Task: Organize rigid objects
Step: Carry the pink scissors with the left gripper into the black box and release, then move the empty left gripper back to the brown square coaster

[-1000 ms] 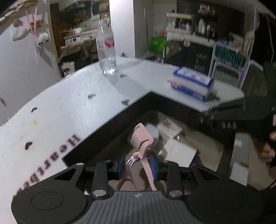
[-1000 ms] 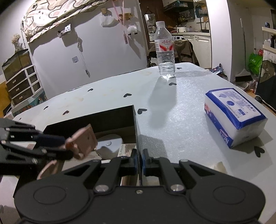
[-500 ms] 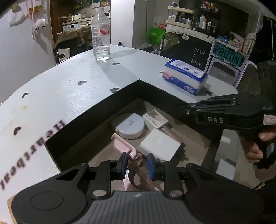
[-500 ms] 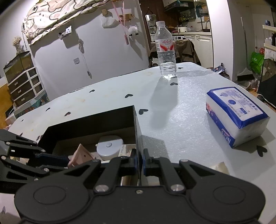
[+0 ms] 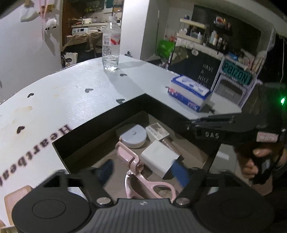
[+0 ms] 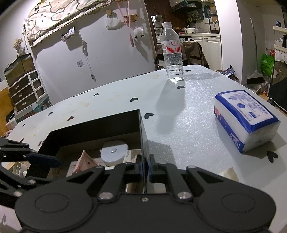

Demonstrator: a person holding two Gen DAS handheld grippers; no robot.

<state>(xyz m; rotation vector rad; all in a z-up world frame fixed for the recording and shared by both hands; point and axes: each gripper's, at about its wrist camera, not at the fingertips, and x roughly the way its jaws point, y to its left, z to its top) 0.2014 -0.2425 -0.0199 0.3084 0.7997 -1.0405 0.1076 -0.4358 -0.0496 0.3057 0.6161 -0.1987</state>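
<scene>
On the counter point(image 6: 179, 129), the black box point(image 5: 100, 125) is held by its wall in the right tongs point(image 6: 145, 168). Inside it lies the pink curler point(image 5: 132, 164), just released; the left tongs point(image 5: 143, 172) have just been opening wide. Withdrawal seems due next.

A lived-in home: kitchen counter point(image 6: 199, 35) behind, drawer chest point(image 6: 26, 89), cartoon blanket point(image 6: 59, 16) (hung on the wall).

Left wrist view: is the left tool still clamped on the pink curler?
No. The left tool has just been opening, its pads stand apart, and the pink curler lies free between them inside the black box.
</scene>
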